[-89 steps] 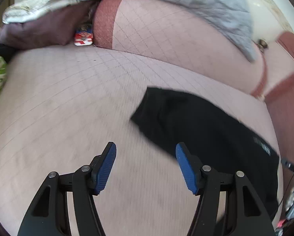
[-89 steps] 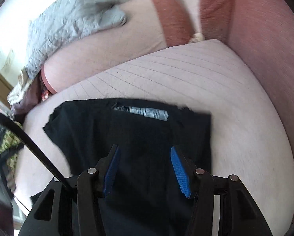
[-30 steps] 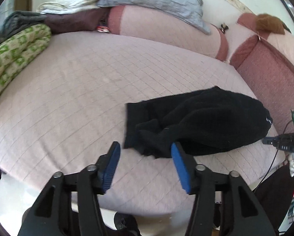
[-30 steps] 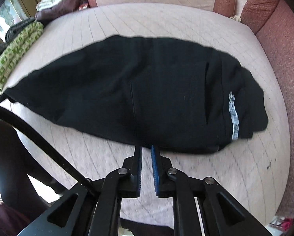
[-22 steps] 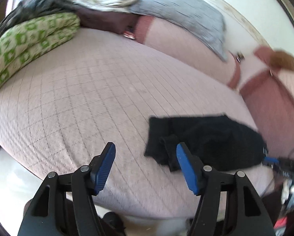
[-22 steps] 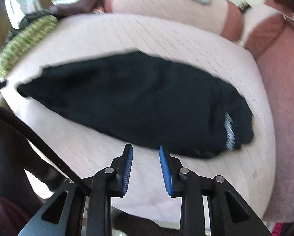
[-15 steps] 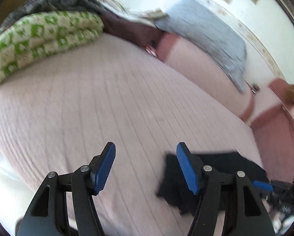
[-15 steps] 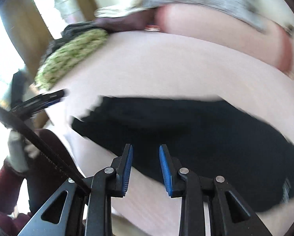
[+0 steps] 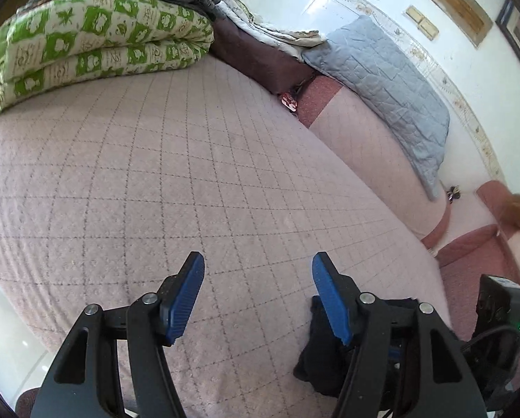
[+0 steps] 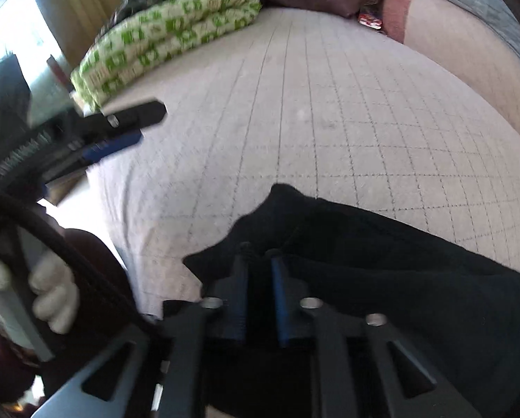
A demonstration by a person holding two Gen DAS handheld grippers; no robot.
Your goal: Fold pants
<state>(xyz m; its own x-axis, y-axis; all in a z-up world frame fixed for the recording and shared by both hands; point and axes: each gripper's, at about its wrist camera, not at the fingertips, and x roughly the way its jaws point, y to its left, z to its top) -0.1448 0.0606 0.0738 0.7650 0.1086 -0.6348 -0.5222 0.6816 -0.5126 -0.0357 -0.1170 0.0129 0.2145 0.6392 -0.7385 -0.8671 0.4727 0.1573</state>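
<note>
One pair of black pants (image 10: pixel 381 264). Two grippers: left (image 9: pixel 258 294), right (image 10: pixel 258 261). One pink quilted bed cover (image 9: pixel 155 181). One green-and-white folded blanket (image 9: pixel 85 45). One grey quilted pillow (image 9: pixel 381 80). One gloved hand (image 10: pixel 52 296).

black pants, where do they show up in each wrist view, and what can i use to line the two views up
Left wrist: black pants at the bottom right, mostly hidden behind the open left gripper.
Right wrist: black pants across the lower centre and right, near edge pinched in the right gripper.
Shared landmark: green patterned quilt, folded at the upper left of both.
</note>
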